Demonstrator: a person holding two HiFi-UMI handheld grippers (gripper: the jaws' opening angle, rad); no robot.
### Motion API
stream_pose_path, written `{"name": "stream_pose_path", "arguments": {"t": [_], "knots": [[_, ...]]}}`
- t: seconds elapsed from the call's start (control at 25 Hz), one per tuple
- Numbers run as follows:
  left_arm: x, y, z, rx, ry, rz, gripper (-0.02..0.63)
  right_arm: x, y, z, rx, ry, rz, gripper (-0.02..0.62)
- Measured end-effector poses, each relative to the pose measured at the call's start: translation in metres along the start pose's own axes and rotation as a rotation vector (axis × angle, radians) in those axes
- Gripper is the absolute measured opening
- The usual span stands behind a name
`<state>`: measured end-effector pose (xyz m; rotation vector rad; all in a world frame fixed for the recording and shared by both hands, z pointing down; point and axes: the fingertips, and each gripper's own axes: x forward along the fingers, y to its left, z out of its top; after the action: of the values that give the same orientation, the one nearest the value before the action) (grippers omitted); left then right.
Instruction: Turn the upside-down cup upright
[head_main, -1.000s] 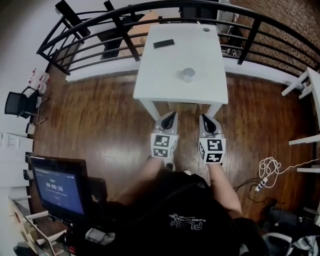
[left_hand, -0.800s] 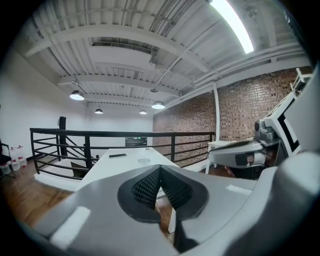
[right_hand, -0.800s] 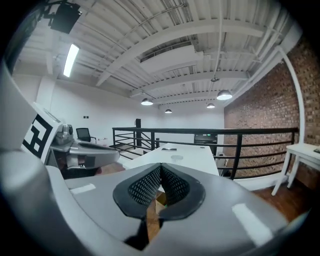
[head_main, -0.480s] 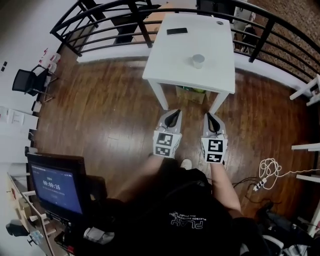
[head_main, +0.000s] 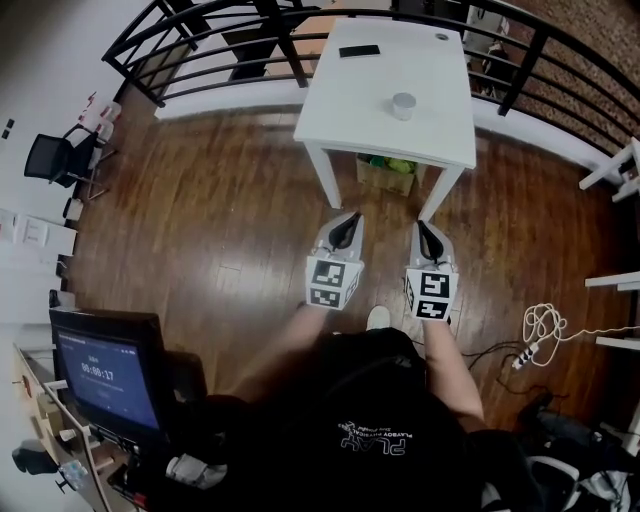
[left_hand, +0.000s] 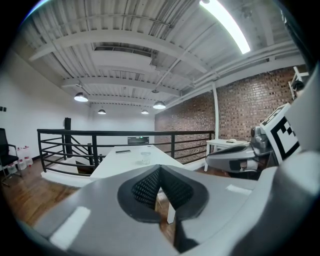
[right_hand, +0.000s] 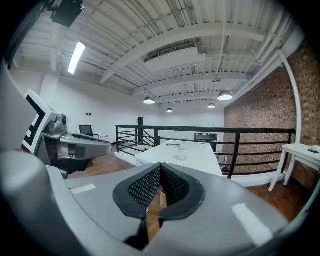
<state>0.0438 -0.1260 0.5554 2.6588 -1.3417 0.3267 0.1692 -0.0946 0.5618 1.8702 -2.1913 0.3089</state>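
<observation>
Left gripper (left_hand: 160, 168): closed, mesh pads meeting at the tips, nothing between them; held over the floor, nose toward the table
Right gripper (right_hand: 160, 166): likewise closed and empty; just beside the left one, level with it, short of the table's near edge
Floor (head_main: 200, 240): dark wood boards; under both grippers
Railing (left_hand: 90, 131): black metal bars; behind the table and round both its sides
Table (head_main: 350, 110): white, rectangular, on white legs (the two near ones showing in the head view); ahead of both grippers
Monitor (head_main: 108, 375): dark frame, blue screen lit; at the lower left, near the person's left side
Chair (head_main: 50, 160): black office chair; far left, by the white wall
Box (head_main: 388, 172): brown, green things inside; on the floor beneath the table's near edge
Cable (head_main: 540, 325): white, loosely coiled; on the floor to the right
Dark flat slab (head_main: 359, 50): lying at the table's far end; well apart from the cup
Cup (head_main: 403, 105): small, pale, see-through in the gripper views; standing alone on the table, right of its middle; well apart from both grippers; too small to tell which end is up
</observation>
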Motion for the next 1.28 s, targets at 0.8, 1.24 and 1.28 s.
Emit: {"name": "stream_pose_path", "arguments": {"t": [0.8,1.24,1.28], "knots": [[-0.182,0.005,-0.045,-0.019,0.011,-0.147,-0.005,-0.148,0.129,-0.035,0.014,0.019,-0.184,0.014],[-0.197,-0.010,-0.038,-0.028,-0.013,-0.123,-0.005,-0.166,0.146,-0.034,-0.026,0.008,-0.132,0.014],[-0.199,-0.013,-0.039,-0.021,-0.010,-0.122,-0.005,-0.171,0.144,-0.037,-0.022,0.004,-0.132,0.014]]}}
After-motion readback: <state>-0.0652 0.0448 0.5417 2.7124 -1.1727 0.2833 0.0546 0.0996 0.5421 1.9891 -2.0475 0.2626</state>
